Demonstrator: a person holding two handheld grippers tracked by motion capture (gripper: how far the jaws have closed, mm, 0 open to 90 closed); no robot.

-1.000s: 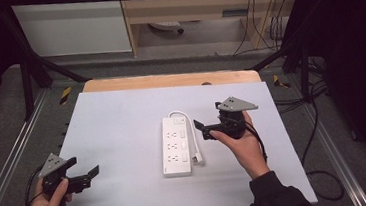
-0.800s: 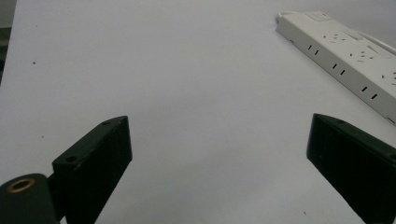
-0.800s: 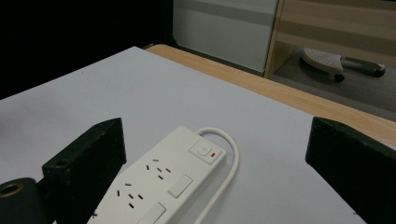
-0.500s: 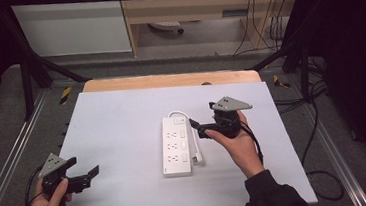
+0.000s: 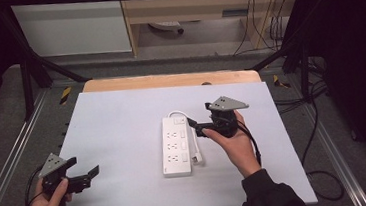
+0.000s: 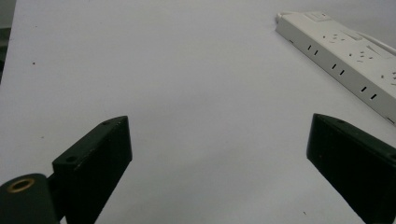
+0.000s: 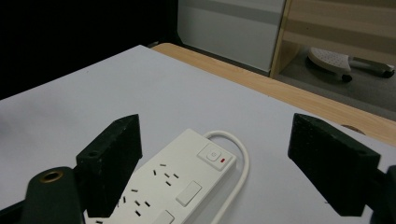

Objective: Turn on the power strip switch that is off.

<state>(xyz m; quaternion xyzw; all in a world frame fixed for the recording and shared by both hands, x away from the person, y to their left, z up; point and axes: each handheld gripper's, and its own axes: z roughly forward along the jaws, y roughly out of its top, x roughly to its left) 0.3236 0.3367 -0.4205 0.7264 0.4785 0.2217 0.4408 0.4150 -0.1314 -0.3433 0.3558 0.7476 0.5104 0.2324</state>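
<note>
On the white table point(image 5: 124, 138), a white power strip point(image 5: 176, 146) lies near the middle with the right gripper point(image 5: 201, 128) poised at its right edge.
Its jaws have just been closing a little yet stand wide, straddling the strip's switch end with nothing pinched; the strip's white cable point(image 5: 193, 137) loops beside it. Well apart, at the near left corner, the left gripper point(image 5: 91, 174) hovers over bare tabletop, jaws spread wide and empty.
</note>
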